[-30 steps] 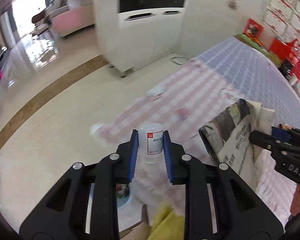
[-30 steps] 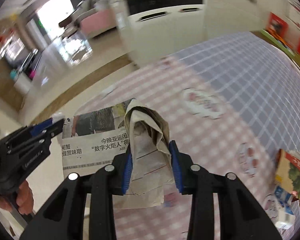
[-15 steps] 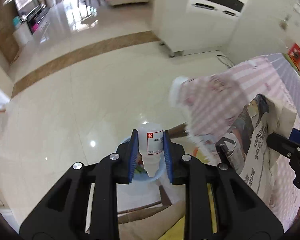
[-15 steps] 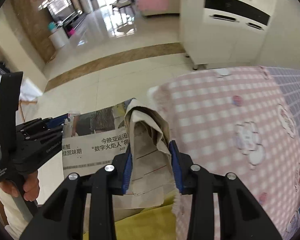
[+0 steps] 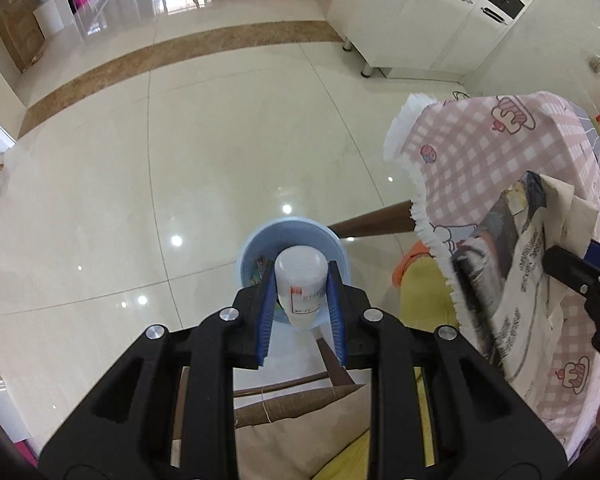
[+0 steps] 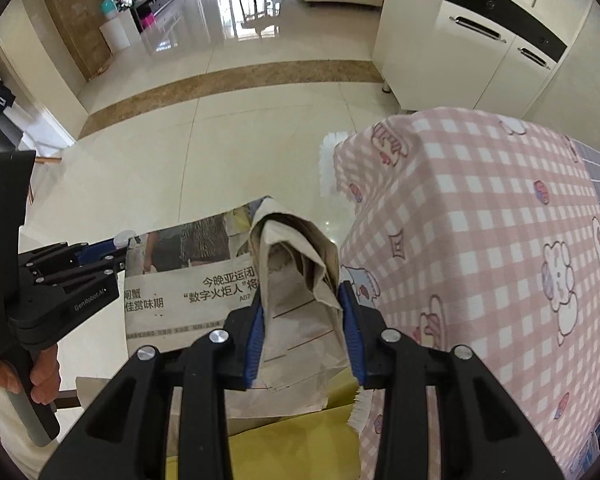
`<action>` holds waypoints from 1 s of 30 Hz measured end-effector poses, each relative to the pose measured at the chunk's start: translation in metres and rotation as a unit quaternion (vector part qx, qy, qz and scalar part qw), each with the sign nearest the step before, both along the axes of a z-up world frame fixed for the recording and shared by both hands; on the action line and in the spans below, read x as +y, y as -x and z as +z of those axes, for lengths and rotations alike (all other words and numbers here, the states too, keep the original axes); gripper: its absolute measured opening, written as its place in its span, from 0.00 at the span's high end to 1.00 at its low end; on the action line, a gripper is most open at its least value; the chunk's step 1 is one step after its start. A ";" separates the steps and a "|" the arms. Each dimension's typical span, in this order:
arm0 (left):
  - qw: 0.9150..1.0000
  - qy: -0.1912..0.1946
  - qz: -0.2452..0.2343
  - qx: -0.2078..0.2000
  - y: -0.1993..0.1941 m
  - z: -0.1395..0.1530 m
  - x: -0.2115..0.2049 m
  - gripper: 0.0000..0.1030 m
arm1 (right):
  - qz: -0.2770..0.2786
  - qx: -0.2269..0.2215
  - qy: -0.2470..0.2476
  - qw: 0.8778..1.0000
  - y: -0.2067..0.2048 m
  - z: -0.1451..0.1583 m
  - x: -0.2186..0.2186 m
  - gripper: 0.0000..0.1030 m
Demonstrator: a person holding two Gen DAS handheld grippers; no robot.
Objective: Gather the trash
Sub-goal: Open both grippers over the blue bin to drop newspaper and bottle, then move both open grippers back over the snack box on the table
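The left hand-held gripper (image 5: 300, 300) is pinching a small white bottle (image 5: 301, 286) between its blue pads, pointing steeply down over a blue bin (image 5: 292, 236) standing on the glossy floor (image 5: 180, 160). The right hand-held gripper (image 6: 302, 332) is gripping a folded newspaper (image 6: 296, 280) just off the corner of the pink-checked surface (image 6: 480, 240). Open floor is stretching beyond the bin toward a white cabinet (image 5: 420, 20).

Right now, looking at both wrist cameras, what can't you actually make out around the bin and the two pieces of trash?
- Blue bin contents, left wrist view: mostly hidden by the white bottle in the left hand-held gripper.
- Bottle label: too small to read.
- Bin, right wrist view: not visible behind the newspaper in the right hand-held gripper.
- Newspaper's lower edge: hidden by gripper.
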State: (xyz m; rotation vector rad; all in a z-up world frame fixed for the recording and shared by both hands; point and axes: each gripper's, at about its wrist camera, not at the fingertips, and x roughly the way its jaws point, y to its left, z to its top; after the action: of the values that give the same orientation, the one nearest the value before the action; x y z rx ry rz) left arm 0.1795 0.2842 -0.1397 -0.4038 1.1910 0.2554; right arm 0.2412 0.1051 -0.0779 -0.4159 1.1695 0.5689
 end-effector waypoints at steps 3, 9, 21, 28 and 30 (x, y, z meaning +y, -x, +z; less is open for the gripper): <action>1.000 0.006 -0.009 0.003 0.000 -0.003 0.002 0.69 | 0.009 0.000 0.007 1.000 0.003 -0.006 0.009 0.66; 1.000 -0.011 -0.004 -0.017 0.008 0.003 0.011 0.37 | 0.010 -0.007 0.026 1.000 -0.002 -0.012 0.024 0.66; 0.999 -0.036 0.028 -0.003 0.034 0.004 0.035 0.37 | 0.022 0.004 0.004 1.000 0.002 -0.025 0.061 0.23; 0.999 -0.047 0.026 -0.008 0.034 0.011 0.026 0.37 | 0.005 0.016 -0.010 1.000 0.005 -0.027 0.046 0.23; 0.998 -0.050 0.023 -0.014 0.032 0.013 0.021 0.37 | 0.002 0.020 -0.022 1.000 0.004 -0.022 0.036 0.23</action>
State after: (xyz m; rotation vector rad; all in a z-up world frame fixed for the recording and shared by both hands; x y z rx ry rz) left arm 0.1475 0.3055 -0.1267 -0.3471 1.1378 0.3475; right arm 0.2372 0.1416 -0.0995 -0.3699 1.1926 0.6071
